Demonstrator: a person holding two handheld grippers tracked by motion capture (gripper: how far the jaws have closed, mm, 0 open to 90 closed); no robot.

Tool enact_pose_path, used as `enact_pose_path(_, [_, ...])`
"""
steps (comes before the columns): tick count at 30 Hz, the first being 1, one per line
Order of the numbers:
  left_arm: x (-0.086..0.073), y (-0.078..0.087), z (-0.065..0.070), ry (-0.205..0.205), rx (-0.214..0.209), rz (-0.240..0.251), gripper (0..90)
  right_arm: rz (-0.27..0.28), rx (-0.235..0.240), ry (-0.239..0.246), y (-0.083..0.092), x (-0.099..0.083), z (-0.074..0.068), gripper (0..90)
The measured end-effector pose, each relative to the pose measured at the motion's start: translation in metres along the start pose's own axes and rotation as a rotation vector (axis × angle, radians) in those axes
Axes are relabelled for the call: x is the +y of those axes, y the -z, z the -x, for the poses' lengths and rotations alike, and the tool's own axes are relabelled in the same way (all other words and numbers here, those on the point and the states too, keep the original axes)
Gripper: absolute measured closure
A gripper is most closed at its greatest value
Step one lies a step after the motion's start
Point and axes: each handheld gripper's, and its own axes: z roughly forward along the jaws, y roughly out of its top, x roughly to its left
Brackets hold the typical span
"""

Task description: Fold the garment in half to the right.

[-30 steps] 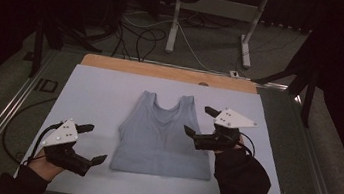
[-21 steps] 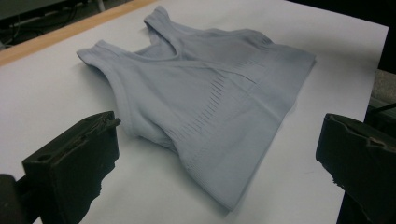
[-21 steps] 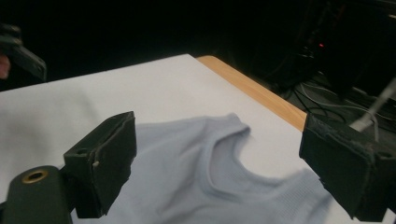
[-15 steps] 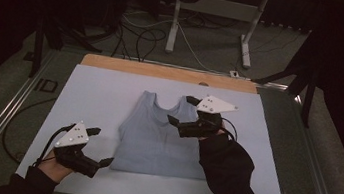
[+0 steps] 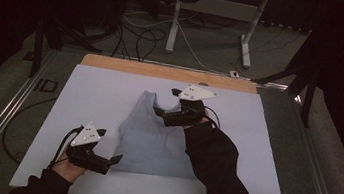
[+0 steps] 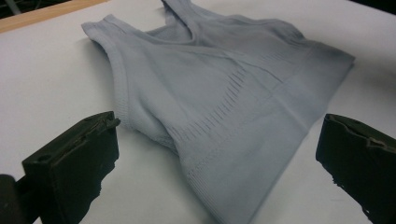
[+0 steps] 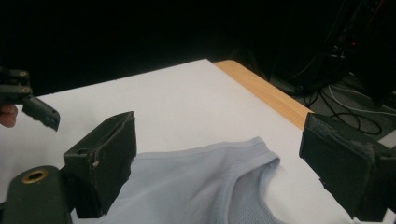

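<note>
Top (image 6: 224,102): pale grey ribbed knit, flat | table (image 5: 100,92): smooth white | both claws (image 6: 217,163) (image 7: 219,158): apart

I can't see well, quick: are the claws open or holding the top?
Left claw: open, holding nothing.
Right claw: open above the top.

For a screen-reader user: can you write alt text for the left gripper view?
A pale blue-grey tank top lies flat on a white table, its hem corner nearest the camera. The left gripper hangs open, its black jaws either side of that corner.
</note>
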Motion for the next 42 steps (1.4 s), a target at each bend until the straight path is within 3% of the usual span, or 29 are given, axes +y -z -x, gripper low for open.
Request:
enact_pose_path(6, [-0.001, -0.009, 0.001, 0.026, 0.017, -0.041, 0.0, -0.032, 0.017, 0.002, -0.028, 0.001, 0.002, 10.9])
enact_pose_path(9, [-0.004, -0.015, 0.000, 0.074, -0.028, -0.089, 0.0, -0.037, 0.025, -0.007, -0.038, 0.000, 0.004, 10.9])
enact_pose_path(16, [-0.014, -0.027, 0.000, 0.089, -0.059, -0.141, 0.0, -0.054, 0.039, -0.002, -0.054, -0.001, 0.005, 10.9])
enact_pose_path(20, [-0.019, -0.034, 0.000, 0.102, -0.053, -0.181, 1.4, -0.056, 0.044, -0.006, -0.060, -0.003, 0.005, 10.9])
enact_pose_path(23, [-0.022, -0.038, -0.001, 0.107, -0.033, -0.203, 6.7, -0.068, 0.054, -0.011, -0.068, -0.007, 0.005, 11.0])
enact_pose_path(27, [-0.026, -0.043, -0.004, 0.130, -0.052, -0.221, 10.9, -0.078, 0.056, -0.016, -0.073, -0.011, 0.005, 10.9])
enact_pose_path(30, [-0.031, -0.050, -0.006, 0.155, -0.077, -0.261, 20.2, -0.084, 0.071, -0.023, -0.079, -0.015, 0.003, 11.0])
enact_pose_path(32, [-0.031, -0.050, -0.005, 0.149, -0.076, -0.261, 23.2, -0.088, 0.071, -0.016, -0.080, -0.016, 0.002, 11.0])
enact_pose_path(34, [-0.031, -0.049, -0.004, 0.167, -0.095, -0.261, 32.7, -0.089, 0.074, -0.014, -0.082, -0.016, 0.001, 11.0])
enact_pose_path(37, [-0.030, -0.049, -0.003, 0.164, -0.084, -0.265, 38.1, -0.090, 0.072, -0.013, -0.084, -0.016, 0.002, 11.0])
enact_pose_path(42, [-0.029, -0.046, 0.001, 0.198, -0.092, -0.285, 51.8, -0.100, 0.072, -0.021, -0.091, -0.018, 0.004, 11.0])
